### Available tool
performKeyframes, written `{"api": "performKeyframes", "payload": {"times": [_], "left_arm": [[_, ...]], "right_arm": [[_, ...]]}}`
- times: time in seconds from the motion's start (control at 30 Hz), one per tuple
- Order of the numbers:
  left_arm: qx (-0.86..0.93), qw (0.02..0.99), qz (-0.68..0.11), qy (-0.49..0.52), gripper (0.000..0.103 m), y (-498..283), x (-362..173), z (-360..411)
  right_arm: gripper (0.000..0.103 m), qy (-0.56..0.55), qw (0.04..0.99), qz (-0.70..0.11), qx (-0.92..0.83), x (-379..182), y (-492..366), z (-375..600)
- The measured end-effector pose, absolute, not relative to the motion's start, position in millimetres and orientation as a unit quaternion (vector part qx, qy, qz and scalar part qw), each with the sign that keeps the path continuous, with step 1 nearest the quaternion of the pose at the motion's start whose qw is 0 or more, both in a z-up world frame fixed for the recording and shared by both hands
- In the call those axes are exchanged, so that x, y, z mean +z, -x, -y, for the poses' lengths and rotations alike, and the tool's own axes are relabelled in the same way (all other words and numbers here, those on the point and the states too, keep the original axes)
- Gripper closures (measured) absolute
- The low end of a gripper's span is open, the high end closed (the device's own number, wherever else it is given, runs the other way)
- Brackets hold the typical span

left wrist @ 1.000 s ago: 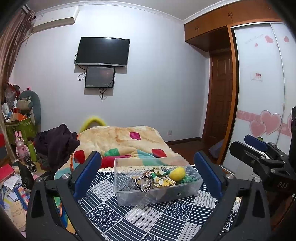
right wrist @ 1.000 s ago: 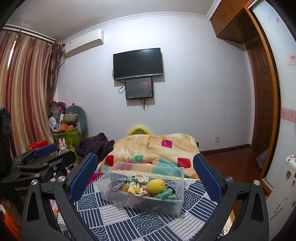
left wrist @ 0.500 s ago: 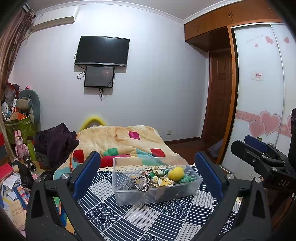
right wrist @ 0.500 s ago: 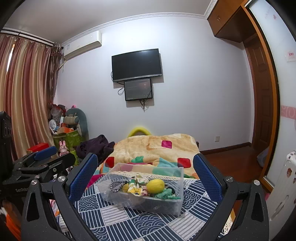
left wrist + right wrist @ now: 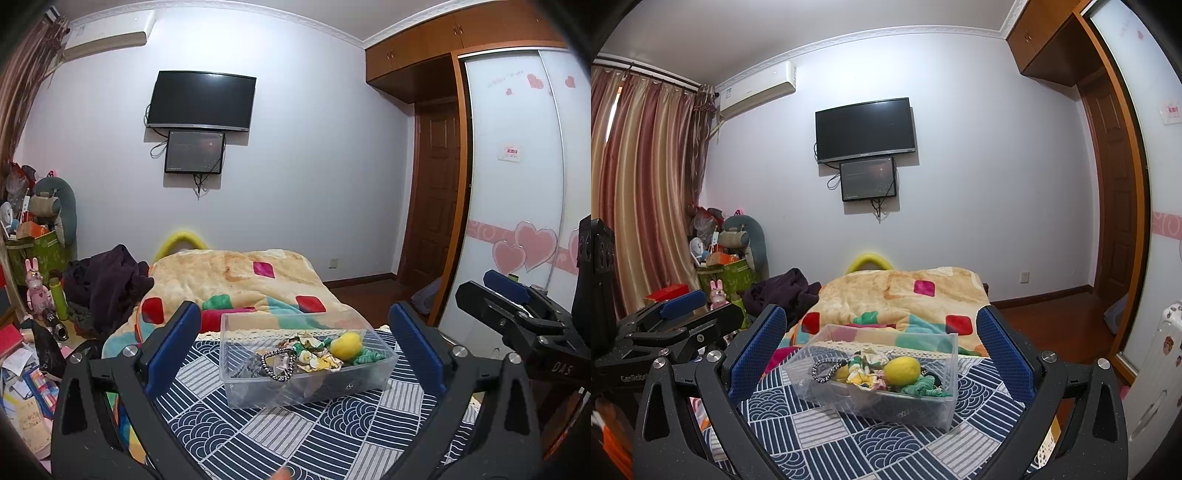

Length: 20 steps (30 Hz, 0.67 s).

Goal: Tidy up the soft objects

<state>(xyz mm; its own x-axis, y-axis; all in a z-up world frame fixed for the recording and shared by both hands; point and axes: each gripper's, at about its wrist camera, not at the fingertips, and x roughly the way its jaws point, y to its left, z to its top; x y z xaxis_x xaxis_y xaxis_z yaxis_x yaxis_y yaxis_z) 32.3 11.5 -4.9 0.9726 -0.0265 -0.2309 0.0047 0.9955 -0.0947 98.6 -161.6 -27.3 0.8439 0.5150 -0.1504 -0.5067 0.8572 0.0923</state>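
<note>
A clear plastic box point(image 5: 384, 360) sits on a blue patterned cloth point(image 5: 280, 435); it also shows in the right wrist view point(image 5: 951, 373). Inside lie several soft items: a yellow plush ball point(image 5: 345, 345) point(image 5: 902, 370), a green scrunchie point(image 5: 367, 357) point(image 5: 923, 387), floral scrunchies point(image 5: 314, 360) point(image 5: 864, 376) and a black-and-white braided loop point(image 5: 277, 363) point(image 5: 823, 369). My left gripper point(image 5: 295, 332) is open and empty, held back from the box. My right gripper point(image 5: 881, 334) is open and empty, also short of the box. Each gripper shows at the edge of the other's view.
Behind the cloth lies a bed with an orange patchwork blanket point(image 5: 229, 277) and a dark garment pile point(image 5: 107, 280). Clutter and toys stand at the left point(image 5: 33, 258). A wardrobe with heart decals point(image 5: 517, 221) and a wooden door point(image 5: 436, 214) are on the right.
Both views shift only slightly; the grippers stay open and the box and its contents have not moved.
</note>
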Motion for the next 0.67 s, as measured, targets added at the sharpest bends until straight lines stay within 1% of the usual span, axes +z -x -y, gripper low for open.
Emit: {"api": "performKeyframes", "payload": {"times": [0.67], "left_arm": [[-0.011, 0.992, -0.119, 0.048, 0.0, -31.6, -4.4, -11.8]], "right_arm": [[0.0, -0.02, 0.959, -0.09, 0.269, -28.6, -97.6, 159.5]]}}
